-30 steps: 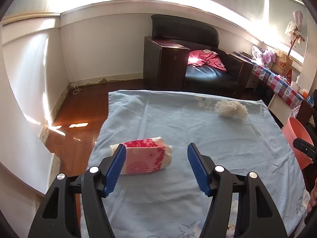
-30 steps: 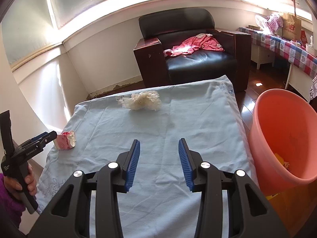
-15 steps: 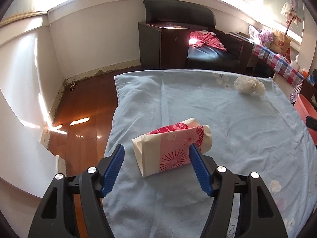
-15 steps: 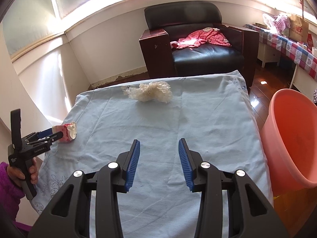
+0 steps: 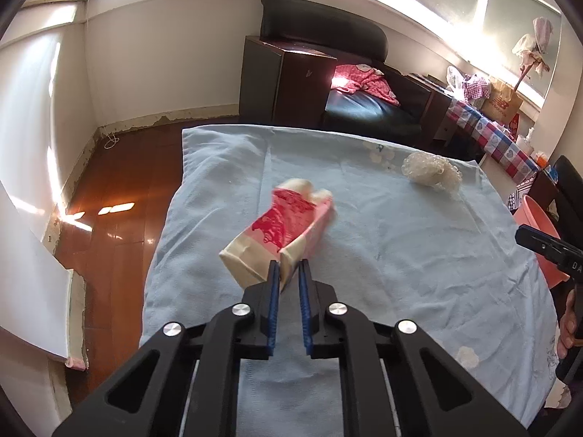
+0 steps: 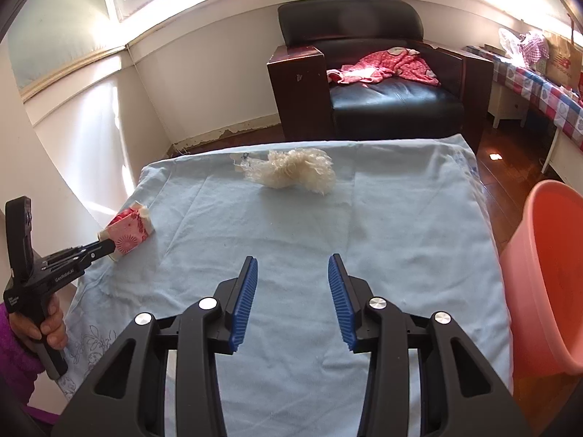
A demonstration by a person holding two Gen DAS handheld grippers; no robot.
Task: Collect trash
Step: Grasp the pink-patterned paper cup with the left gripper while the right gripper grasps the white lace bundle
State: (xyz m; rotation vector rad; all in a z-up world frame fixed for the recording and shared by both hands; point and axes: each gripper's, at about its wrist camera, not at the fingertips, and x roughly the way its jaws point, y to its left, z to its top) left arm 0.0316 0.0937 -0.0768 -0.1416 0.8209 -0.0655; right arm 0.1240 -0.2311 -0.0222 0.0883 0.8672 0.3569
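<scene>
A pink and red paper packet (image 5: 288, 225) sits at the left side of the table's light blue cloth (image 5: 400, 255). My left gripper (image 5: 289, 273) is shut on its near corner, and the packet tilts up from the cloth. The right wrist view shows the same packet (image 6: 127, 235) pinched by the left gripper (image 6: 105, 245). A white crumpled wad (image 6: 295, 171) lies near the far edge. My right gripper (image 6: 293, 266) hovers open over the middle of the cloth with nothing between its fingers. An orange bucket (image 6: 546, 273) stands beside the table on the right.
A black armchair (image 6: 382, 73) with a pink garment stands behind the table. A side table with a checked cloth (image 6: 539, 87) runs along the right wall. Wooden floor (image 5: 116, 196) lies left of the table. A hand in a purple sleeve (image 6: 18, 346) holds the left gripper.
The left gripper came down around the packet and closed on its corner, tipping the packet up. The right gripper shifted left, so the bucket slid towards the right edge of its view.
</scene>
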